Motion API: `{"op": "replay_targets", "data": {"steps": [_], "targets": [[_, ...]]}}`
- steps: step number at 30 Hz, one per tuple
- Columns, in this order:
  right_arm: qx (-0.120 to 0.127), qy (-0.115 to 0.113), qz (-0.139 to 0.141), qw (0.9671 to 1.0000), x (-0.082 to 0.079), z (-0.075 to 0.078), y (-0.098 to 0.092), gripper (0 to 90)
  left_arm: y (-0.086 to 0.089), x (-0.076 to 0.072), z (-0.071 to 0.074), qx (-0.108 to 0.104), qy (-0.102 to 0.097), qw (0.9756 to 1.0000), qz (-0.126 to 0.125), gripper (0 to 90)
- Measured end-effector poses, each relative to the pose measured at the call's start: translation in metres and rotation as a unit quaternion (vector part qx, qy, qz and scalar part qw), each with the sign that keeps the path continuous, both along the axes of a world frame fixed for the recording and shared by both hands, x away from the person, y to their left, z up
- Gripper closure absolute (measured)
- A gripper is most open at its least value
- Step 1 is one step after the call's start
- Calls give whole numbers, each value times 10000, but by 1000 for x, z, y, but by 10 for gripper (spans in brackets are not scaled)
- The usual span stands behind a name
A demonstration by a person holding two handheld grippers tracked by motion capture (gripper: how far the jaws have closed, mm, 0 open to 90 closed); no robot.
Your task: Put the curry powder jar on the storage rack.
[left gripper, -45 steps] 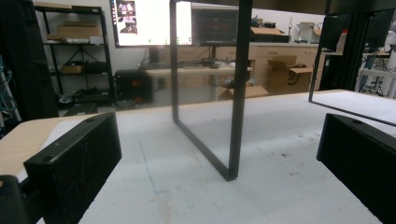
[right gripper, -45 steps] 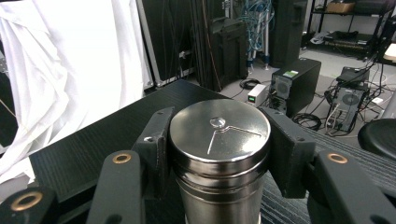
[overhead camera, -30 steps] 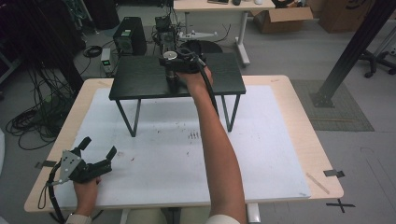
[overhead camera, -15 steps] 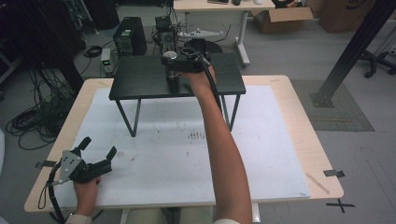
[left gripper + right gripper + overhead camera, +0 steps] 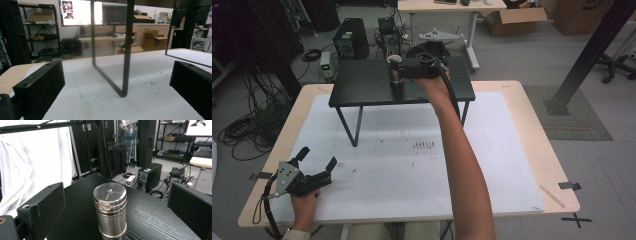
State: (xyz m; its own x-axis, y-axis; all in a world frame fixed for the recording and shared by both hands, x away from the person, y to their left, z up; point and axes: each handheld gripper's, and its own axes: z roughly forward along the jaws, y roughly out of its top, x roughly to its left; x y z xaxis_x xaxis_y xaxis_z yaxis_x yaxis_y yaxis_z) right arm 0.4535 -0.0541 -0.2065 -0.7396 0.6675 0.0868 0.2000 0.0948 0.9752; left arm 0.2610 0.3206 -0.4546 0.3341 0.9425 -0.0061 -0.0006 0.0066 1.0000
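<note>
The right gripper (image 5: 112, 220) has just been opening, and its jaws now stand spread on either side of the steel canister (image 5: 110, 212) without touching it; the lid is on, so its contents cannot be told. The canister is a ribbed, shiny cylinder standing upright on the black raised shelf (image 5: 150, 217) just ahead of the gripper. Beyond it are a white curtain (image 5: 32, 157), cables and computer cases on the floor, while the left gripper (image 5: 314, 167) rests spread and empty on the white table (image 5: 412, 175).

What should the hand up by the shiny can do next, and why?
Probably pull the right gripper back from the metal canister. Its jaws have just been opening and stand wide, clear of the canister, which stands upright on the small black table, so it looks placed.
</note>
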Motion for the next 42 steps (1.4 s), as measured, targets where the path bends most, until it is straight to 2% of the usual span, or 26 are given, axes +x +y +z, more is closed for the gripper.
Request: {"op": "replay_targets", "data": {"steps": [3,5,11,19,26,42], "targets": [[38,-48,-6,10000,-5,3,-6,1,0,0,0,8,2,10000,-2,2],[154,-136,5,9998,-11,4,-14,0,0,0,0,12,6,10000,-3,2],[316,-214,10,9993,-20,-1,-28,0,0,0,0,11,-13,10000,-9,2],[390,-523,2,9979,-39,-4,-41,0,0,0,0,12,-23,10000,-12,2],[393,-634,-10,9972,-52,-5,-49,0,0,-1,0,5,-30,10000,-16,2],[508,-943,91,9942,-91,-20,-72,0,0,-1,0,-2,-32,10000,-20,2]]}}
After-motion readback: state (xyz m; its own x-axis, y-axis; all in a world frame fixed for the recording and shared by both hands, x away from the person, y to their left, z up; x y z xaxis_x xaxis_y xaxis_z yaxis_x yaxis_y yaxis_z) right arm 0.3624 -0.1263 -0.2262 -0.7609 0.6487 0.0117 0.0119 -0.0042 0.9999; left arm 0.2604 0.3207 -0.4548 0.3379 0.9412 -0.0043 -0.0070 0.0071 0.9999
